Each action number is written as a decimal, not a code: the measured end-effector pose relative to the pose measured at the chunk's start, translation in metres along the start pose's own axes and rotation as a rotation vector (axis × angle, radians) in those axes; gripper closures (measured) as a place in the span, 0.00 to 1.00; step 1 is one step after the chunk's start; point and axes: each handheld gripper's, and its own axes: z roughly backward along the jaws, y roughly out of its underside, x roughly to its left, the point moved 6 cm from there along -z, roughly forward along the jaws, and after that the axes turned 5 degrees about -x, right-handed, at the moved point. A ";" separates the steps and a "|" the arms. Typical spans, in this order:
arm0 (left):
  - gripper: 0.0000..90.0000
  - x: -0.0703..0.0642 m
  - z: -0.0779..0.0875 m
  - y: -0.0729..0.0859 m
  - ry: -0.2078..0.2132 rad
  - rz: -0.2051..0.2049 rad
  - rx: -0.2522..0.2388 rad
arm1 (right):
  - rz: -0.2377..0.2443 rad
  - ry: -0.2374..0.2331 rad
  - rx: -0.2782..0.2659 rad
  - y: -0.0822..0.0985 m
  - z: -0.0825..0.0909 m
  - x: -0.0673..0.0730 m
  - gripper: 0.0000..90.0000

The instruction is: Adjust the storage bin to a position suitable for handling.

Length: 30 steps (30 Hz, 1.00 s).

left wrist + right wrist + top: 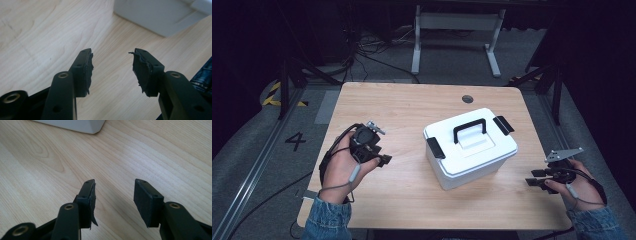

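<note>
While sitting well ahead of both spread, empty jaws, looking rigid, smooth and probably light: white lidded box (pixel 470 148), best taken by black handle (pixel 469 129).

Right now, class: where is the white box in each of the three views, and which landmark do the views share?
High view: the box sits right of centre on the table, lid shut, between the left gripper and the right gripper.
Left gripper view: its lower wall is at top right.
Right gripper view: its bottom corner is at top left.
Shared landmark: the wood-grain tabletop.
</note>
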 end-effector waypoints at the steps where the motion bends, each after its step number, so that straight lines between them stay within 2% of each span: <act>1: 0.56 -0.003 0.001 -0.005 0.010 -0.009 -0.004 | 0.001 0.003 -0.001 0.001 0.000 0.000 0.59; 4: 0.54 -0.012 0.002 -0.020 0.040 -0.044 -0.026 | -0.015 0.005 0.000 0.004 0.001 -0.001 0.58; 5: 0.54 -0.015 0.002 -0.024 0.049 -0.044 -0.022 | -0.015 0.005 0.000 0.004 0.001 -0.001 0.58; 7: 0.53 -0.021 0.000 -0.036 0.042 -0.069 -0.009 | -0.018 0.003 0.004 0.003 0.001 0.000 0.57; 8: 0.53 -0.021 0.000 -0.036 0.042 -0.069 -0.009 | -0.018 0.003 0.004 0.003 0.001 0.000 0.57; 11: 0.53 -0.028 -0.002 -0.048 0.064 -0.096 -0.015 | -0.016 -0.003 -0.003 0.001 0.000 0.001 0.57; 15: 0.53 -0.036 -0.004 -0.059 0.090 -0.113 -0.018 | -0.019 -0.007 0.004 0.001 -0.002 0.003 0.57; 18: 0.53 -0.041 -0.007 -0.074 0.115 -0.126 -0.027 | -0.023 -0.005 0.004 0.002 -0.003 0.002 0.56; 21: 0.54 -0.045 -0.008 -0.080 0.116 -0.136 -0.031 | -0.026 -0.005 0.003 0.003 -0.002 0.002 0.56; 24: 0.54 -0.055 -0.013 -0.095 0.151 -0.161 -0.064 | -0.031 -0.002 0.004 0.006 -0.002 0.002 0.56; 30: 0.54 -0.068 -0.024 -0.113 0.183 -0.197 -0.088 | -0.045 -0.005 0.009 0.013 -0.001 0.004 0.56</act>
